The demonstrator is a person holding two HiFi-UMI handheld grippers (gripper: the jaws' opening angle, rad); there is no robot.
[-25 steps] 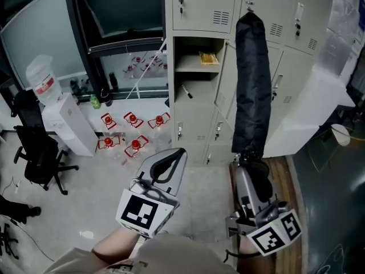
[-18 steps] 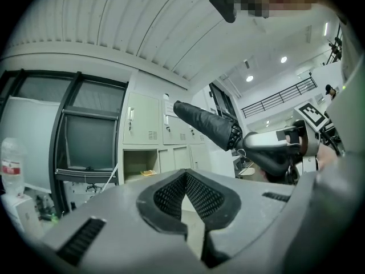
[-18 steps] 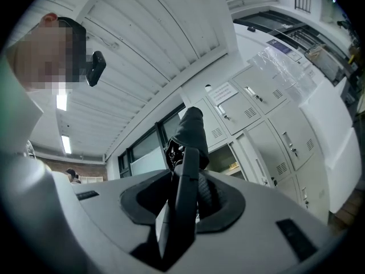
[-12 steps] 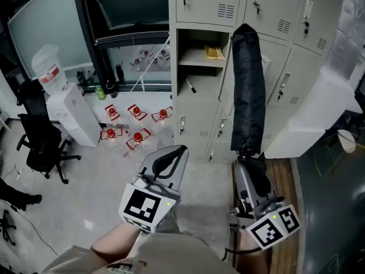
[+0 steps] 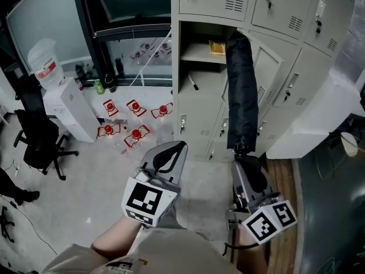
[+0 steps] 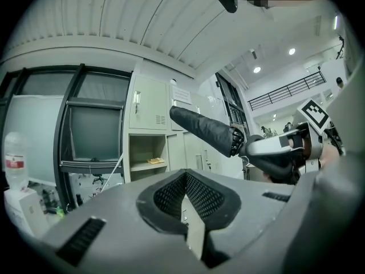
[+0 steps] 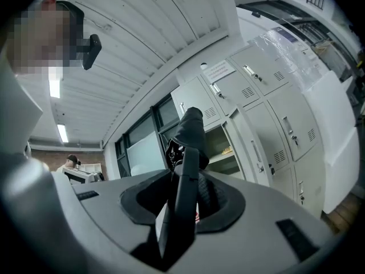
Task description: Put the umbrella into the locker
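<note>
Right gripper point(image 5: 247, 167) fingers clamp the umbrella point(image 5: 240, 90) upright, tip toward the locker point(image 5: 203, 99); left gripper point(image 5: 170, 153) fingers together

The umbrella point(image 5: 239, 90) is black, the lockers point(image 5: 296, 73) beige-grey; left tongs point(image 5: 169, 153) and right tongs point(image 5: 245, 162) grey, marker cubes point(image 5: 147, 201) patterned black-and-white.

Left tongs point(image 6: 191, 216) are pressed together, nothing between them. Beyond, the right tongs point(image 6: 255, 148) clamp the handle end of the black folded umbrella point(image 6: 202, 130), which slants up-left towards the open locker point(image 6: 145, 150), a yellowish item point(image 6: 153, 160) on its shelf.
</note>
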